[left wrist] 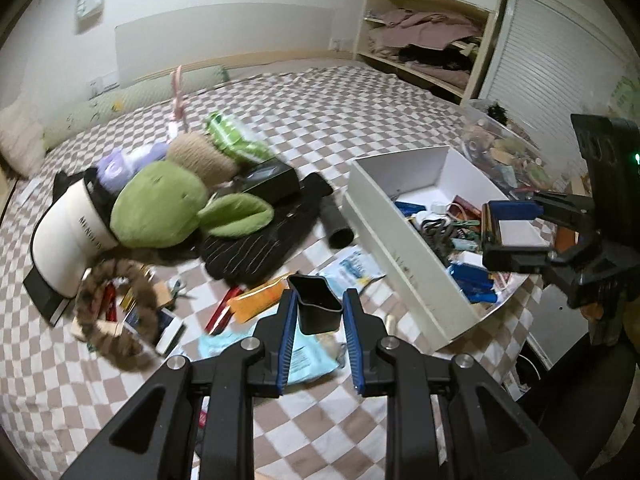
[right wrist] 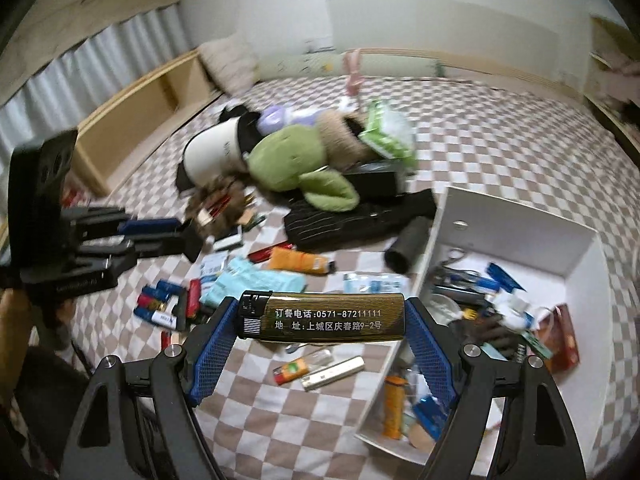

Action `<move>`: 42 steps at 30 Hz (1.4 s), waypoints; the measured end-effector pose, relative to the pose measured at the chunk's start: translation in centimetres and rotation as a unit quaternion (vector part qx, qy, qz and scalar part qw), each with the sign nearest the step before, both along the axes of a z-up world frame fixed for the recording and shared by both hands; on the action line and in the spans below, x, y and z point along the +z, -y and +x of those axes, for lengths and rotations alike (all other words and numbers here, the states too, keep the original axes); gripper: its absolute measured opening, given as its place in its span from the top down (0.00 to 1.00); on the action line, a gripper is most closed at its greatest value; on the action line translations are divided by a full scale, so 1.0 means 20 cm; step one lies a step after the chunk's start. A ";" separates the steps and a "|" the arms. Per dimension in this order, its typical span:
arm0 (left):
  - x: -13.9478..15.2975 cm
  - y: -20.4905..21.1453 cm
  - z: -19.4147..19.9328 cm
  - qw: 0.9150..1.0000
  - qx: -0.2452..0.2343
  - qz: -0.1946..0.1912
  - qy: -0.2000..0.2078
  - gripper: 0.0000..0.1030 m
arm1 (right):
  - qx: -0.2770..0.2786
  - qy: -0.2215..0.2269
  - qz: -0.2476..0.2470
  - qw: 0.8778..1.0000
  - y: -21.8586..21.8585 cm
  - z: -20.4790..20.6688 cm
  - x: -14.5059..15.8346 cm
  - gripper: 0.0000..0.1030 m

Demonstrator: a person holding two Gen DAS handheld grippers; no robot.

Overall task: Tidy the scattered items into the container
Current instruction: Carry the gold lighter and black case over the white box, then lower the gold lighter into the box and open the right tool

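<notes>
While I am pinching the gold lighter point(right wrist: 320, 317) end to end in my right gripper point(right wrist: 320, 320), the white box point(right wrist: 520, 248) is sitting beyond its right finger; my left gripper point(left wrist: 319, 308) is clamping a small black cup point(left wrist: 318, 304). Any slackening risks the lighter slipping out short.

The bed point(left wrist: 360, 92) carries a brown-and-white checkered cover. A long green bolster point(left wrist: 132, 98) lies along the wall beside a beige pillow point(left wrist: 20, 136). An open wooden shelf unit point(left wrist: 424, 36) holds crumpled pink and dark clothing. A ribbed white sliding door point(left wrist: 552, 56) stands beside the shelf unit.
</notes>
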State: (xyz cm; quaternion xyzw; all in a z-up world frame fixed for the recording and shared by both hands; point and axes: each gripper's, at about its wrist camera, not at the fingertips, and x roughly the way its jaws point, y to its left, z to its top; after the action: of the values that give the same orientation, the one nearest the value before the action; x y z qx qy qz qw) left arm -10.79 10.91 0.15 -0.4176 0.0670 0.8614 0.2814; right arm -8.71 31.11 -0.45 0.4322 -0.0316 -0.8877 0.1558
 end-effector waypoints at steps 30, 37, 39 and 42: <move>0.09 -0.81 -0.03 0.993 -0.115 0.032 -0.013 0.77 | -0.218 0.087 -0.105 0.966 -0.81 0.02 -0.20 0.20; 0.04 -0.93 -0.02 0.991 -0.130 0.024 -0.002 0.77 | -0.254 0.150 -0.104 0.950 -0.89 -0.06 -0.38 0.20; 0.03 -0.96 -0.02 0.991 -0.133 0.022 0.000 0.77 | -0.267 0.166 -0.100 0.944 -0.91 -0.09 -0.44 0.20; 0.01 -0.99 -0.01 0.990 -0.138 0.018 0.003 0.77 | -0.279 0.179 -0.100 0.938 -0.94 -0.11 -0.48 0.20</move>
State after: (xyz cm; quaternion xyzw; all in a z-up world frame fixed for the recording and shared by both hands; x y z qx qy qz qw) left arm -11.03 30.80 0.44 -0.4019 0.1070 0.8142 0.4051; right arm -10.85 50.00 -10.07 0.5403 -0.2670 -0.7955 -0.0635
